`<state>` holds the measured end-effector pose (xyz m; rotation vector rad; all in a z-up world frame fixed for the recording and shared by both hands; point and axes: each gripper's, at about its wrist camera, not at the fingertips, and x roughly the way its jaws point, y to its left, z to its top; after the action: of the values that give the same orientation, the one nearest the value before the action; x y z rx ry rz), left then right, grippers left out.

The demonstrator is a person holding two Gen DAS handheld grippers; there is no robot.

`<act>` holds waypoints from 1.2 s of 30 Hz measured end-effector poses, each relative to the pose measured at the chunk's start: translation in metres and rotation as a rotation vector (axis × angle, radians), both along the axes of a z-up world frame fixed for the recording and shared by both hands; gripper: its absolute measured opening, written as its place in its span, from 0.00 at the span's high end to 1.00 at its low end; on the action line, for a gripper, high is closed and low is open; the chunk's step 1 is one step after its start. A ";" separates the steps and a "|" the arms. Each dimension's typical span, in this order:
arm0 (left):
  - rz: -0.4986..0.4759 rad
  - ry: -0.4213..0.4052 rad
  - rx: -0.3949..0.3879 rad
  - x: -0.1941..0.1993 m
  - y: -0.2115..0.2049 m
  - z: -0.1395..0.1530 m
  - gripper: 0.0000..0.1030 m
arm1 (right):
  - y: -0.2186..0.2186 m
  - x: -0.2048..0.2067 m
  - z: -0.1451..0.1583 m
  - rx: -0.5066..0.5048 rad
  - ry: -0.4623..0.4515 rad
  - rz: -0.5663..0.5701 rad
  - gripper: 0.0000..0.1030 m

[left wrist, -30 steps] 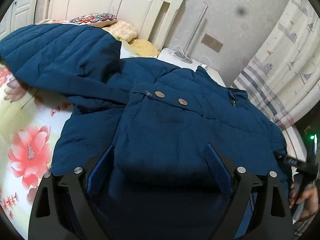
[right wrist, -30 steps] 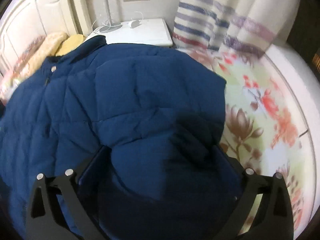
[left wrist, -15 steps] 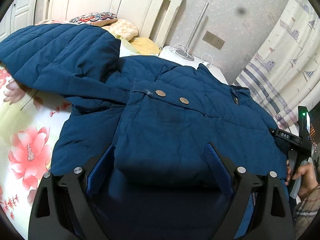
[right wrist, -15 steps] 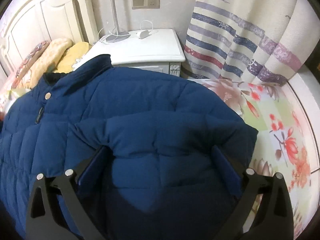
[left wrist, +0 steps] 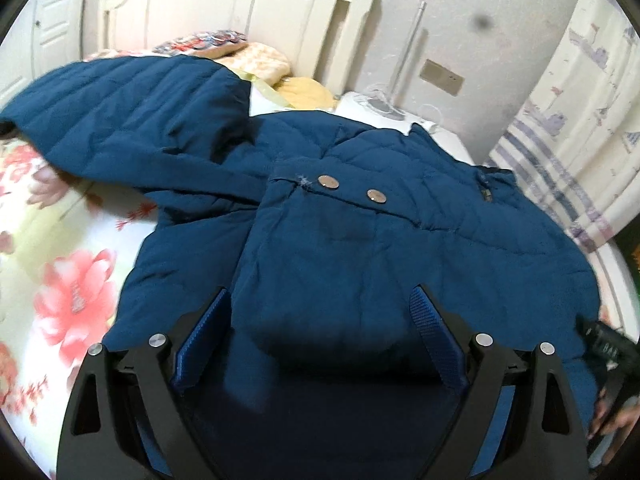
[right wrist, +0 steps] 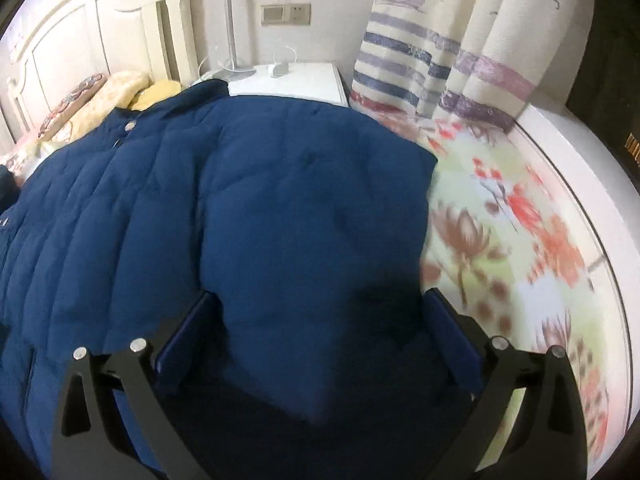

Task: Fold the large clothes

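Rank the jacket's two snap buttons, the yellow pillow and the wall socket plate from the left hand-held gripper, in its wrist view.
1. Snap buttons, centre, on the jacket.
2. Yellow pillow, beyond the jacket, by the headboard.
3. Socket plate, upper right wall.

Left hand-held gripper.

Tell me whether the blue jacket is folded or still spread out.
Partly folded: the blue jacket has one sleeve spread on the bedsheet.
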<state>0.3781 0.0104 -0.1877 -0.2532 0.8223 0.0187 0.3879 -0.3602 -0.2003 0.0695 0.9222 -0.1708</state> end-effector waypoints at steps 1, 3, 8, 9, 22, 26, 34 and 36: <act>0.007 0.004 0.016 -0.001 -0.002 0.000 0.16 | -0.003 0.006 -0.001 0.020 0.007 0.017 0.02; 0.010 0.006 0.011 -0.001 -0.001 -0.001 0.16 | -0.012 0.018 -0.006 0.090 0.022 0.049 0.02; 0.012 -0.029 -0.048 -0.007 0.008 0.002 0.16 | -0.012 0.027 -0.005 0.088 0.037 0.076 0.02; 0.015 -0.067 -0.112 -0.012 0.018 0.005 0.16 | -0.013 0.027 -0.003 0.088 0.067 0.059 0.03; 0.601 -0.288 -0.545 -0.053 0.270 0.046 0.16 | 0.159 0.006 0.005 -0.159 0.018 0.273 0.03; 0.644 -0.206 -0.548 -0.024 0.339 0.041 0.16 | 0.143 0.006 -0.003 -0.019 -0.008 0.240 0.02; 0.579 -0.278 -0.600 0.007 0.371 0.041 0.95 | 0.145 0.004 -0.005 -0.005 -0.014 0.241 0.02; 0.527 -0.366 -0.524 0.003 0.341 0.065 0.98 | 0.142 0.003 -0.003 0.003 -0.025 0.242 0.02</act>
<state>0.3810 0.3519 -0.1226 -0.9363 0.3643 0.2458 0.3913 -0.2185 -0.2030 -0.0379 0.8980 0.0561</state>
